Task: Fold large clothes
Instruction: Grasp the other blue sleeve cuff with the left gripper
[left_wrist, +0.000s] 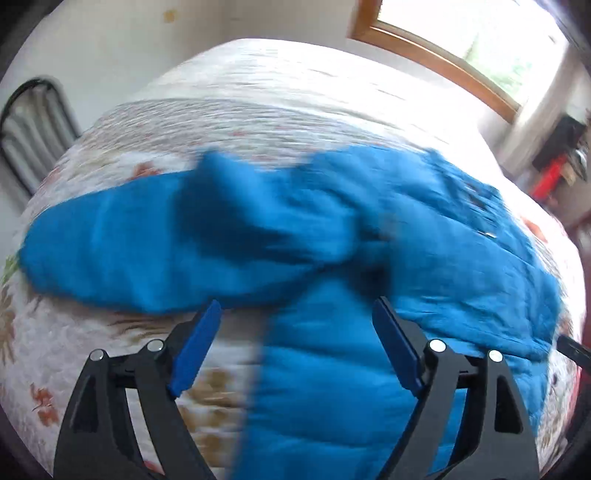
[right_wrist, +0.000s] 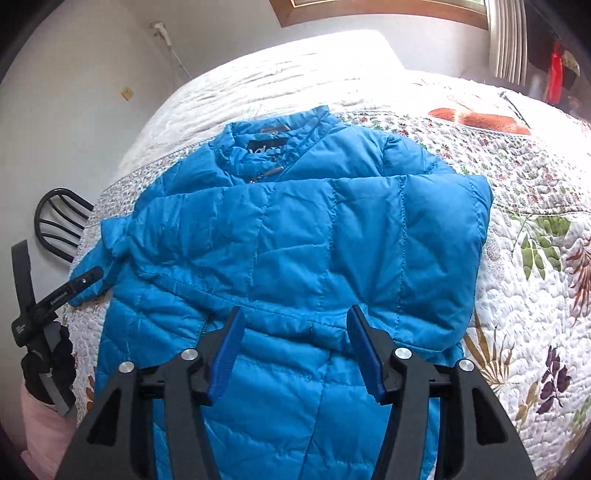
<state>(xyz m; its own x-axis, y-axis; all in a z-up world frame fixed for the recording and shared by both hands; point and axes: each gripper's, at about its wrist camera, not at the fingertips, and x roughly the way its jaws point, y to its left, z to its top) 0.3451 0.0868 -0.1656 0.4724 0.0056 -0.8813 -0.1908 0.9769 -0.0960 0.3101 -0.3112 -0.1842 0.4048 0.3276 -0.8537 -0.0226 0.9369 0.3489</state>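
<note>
Chair (right_wrist: 59, 221): I see its black back at nine o'clock, beside the bed.
Left gripper (left_wrist: 297, 314): I have its fingers spread apart, holding nothing, above the jacket's lower edge; its view is blurred.
Jacket (right_wrist: 295, 236): blue, quilted, lying on the floral quilt (right_wrist: 535, 206), collar at twelve o'clock, sleeves folded across the chest.
Right gripper (right_wrist: 295, 325): fingers apart, empty, over the hem at six o'clock.

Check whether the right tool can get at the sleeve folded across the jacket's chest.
Probably yes: the right tool is open and hovers over the jacket just below the sleeve, which lies on top with nothing covering it.
</note>
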